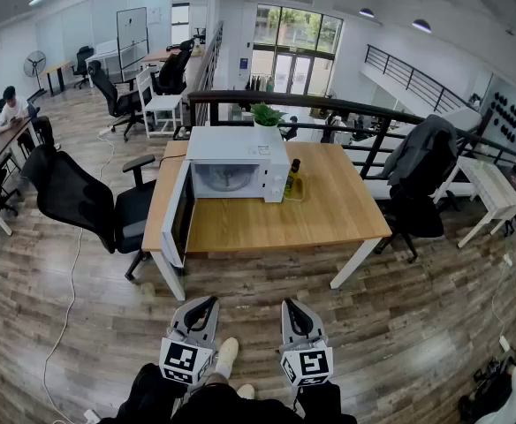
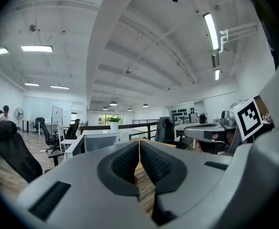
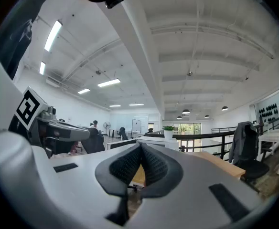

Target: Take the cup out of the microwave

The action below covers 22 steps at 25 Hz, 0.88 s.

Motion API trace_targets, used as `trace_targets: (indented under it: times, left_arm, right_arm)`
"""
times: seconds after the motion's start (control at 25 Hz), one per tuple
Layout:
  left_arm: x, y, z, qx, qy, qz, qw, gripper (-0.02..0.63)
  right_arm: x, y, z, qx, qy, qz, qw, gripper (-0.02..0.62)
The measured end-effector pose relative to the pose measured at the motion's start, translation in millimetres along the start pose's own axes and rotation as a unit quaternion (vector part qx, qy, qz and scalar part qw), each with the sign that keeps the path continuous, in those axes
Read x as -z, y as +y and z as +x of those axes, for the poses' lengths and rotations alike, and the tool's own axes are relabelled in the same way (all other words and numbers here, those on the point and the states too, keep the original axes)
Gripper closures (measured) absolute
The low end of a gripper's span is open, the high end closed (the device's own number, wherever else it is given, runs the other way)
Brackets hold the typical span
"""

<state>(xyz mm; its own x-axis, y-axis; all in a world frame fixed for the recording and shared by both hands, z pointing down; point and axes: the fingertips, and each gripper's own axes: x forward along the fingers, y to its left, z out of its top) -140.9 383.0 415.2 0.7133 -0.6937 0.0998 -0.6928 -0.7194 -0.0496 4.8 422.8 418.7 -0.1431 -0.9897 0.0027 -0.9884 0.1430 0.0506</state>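
Observation:
A white microwave (image 1: 237, 160) stands at the back left of a wooden table (image 1: 329, 215), and its door (image 1: 179, 214) is swung open toward me. Its pale cavity shows, but I cannot make out a cup inside from here. Both grippers are low in the head view, well short of the table over the wooden floor. My left gripper (image 1: 206, 304) is shut with nothing between its pads. My right gripper (image 1: 291, 308) is likewise shut and empty. In the left gripper view the microwave (image 2: 99, 140) sits far beyond the closed left gripper (image 2: 139, 146). The right gripper (image 3: 141, 148) also points level at the table.
A dark bottle (image 1: 292, 177) stands just right of the microwave, with a potted plant (image 1: 266, 117) behind it. A black office chair (image 1: 83, 200) is at the table's left and a chair draped with a jacket (image 1: 422, 173) at its right. A black railing (image 1: 346, 107) runs behind the table.

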Motion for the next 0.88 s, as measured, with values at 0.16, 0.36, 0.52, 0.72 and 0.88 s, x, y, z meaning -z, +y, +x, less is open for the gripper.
trace_targets:
  times: [0.16, 0.36, 0.52, 0.72, 0.88]
  left_arm:
    - [1.5, 5.1, 3.7, -0.001, 0.002, -0.002, 1.0000, 0.578]
    - [6.7, 12.1, 15.6, 0.000, 0.007, -0.007, 1.0000, 0.578]
    - [8.6, 21.3, 33.3, 0.004, 0.012, -0.010, 0.9999, 0.578]
    - [9.0, 33.9, 62.0, 0.010, 0.018, -0.012, 0.9997, 0.578]
    - [5.8, 48.6, 93.3, 0.012, 0.020, -0.013, 0.9996, 0.578]
  right_arm:
    - [-2.8, -0.9, 6.7, -0.001, -0.003, 0.003, 1.000, 0.581]
    - [1.9, -5.3, 18.2, 0.000, 0.002, 0.001, 1.000, 0.580]
    - [5.5, -13.4, 35.4, 0.004, 0.007, 0.004, 1.000, 0.580]
    - [7.9, -27.7, 62.3, 0.007, 0.013, 0.005, 1.000, 0.580]
    - [6.4, -44.0, 92.1, 0.007, 0.013, 0.008, 1.000, 0.580]
